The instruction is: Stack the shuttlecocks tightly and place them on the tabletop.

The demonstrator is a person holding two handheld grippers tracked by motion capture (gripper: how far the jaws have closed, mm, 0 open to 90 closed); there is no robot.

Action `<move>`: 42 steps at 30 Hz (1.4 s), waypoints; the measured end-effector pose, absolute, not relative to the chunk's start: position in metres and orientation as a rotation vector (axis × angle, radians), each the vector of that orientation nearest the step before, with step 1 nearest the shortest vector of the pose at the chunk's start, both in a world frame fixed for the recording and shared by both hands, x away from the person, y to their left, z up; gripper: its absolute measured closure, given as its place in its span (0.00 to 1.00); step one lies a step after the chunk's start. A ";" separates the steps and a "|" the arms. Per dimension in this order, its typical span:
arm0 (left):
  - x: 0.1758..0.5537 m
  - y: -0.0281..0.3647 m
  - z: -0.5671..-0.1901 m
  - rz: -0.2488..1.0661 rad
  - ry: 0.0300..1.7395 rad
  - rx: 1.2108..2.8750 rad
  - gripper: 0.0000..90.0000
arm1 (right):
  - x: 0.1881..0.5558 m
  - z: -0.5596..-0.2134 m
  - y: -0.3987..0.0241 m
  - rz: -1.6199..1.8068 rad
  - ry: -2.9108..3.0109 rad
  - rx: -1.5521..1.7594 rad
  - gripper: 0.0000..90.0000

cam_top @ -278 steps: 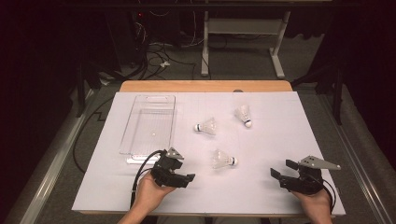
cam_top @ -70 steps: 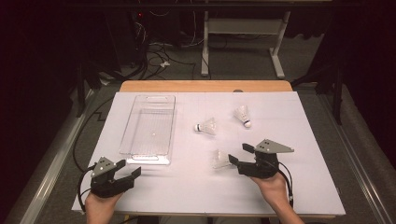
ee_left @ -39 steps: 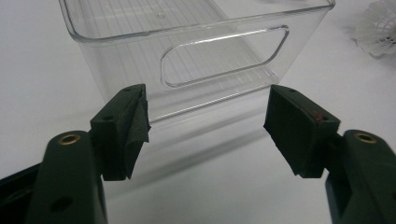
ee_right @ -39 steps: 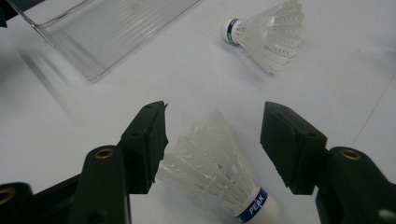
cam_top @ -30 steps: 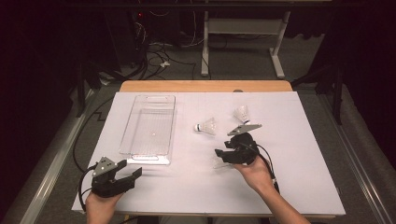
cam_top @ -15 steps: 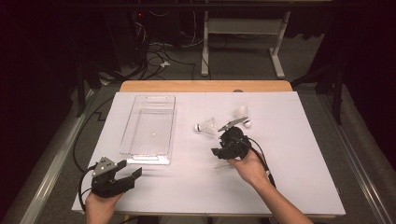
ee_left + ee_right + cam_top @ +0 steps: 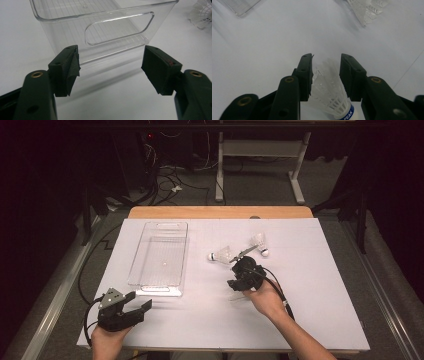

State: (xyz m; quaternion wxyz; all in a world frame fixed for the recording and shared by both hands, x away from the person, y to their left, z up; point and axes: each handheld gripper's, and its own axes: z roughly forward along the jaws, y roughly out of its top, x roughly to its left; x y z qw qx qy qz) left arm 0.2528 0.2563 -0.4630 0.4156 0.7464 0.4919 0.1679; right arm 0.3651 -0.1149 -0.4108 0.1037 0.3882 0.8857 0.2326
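Observation:
My right gripper is at the middle of the white table, pointing down at the nearest shuttlecock. In the right gripper view that white feathered shuttlecock, with a blue band at its cork, sits between the jaws of the right gripper. The jaws have just been closing and both pads touch its feathers. Two more shuttlecocks lie just beyond. My left gripper rests open at the front left, its jaws facing the near end of the clear plastic bin with nothing between them.
The clear bin stands empty left of centre, its long side running away from me. A wooden table edge runs along the back, with cables and a desk frame on the floor behind. A shuttlecock shows at the far right of the left gripper view.
The right hand came in from the right, tipped down over the nearest shuttlecock, and its jaws closed around it. The left hand stayed at the front left corner.

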 end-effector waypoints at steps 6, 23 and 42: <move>0.253 0.256 -0.463 0.419 1.236 1.875 0.35 | 0.365 -0.413 -0.114 0.664 2.626 1.131 0.78; 0.254 0.257 -0.464 0.414 1.241 1.872 0.35 | 0.362 -0.408 -0.118 0.652 2.628 1.088 0.99; 0.253 0.256 -0.464 0.418 1.235 1.880 0.36 | 0.365 -0.393 -0.117 0.770 2.602 1.063 1.00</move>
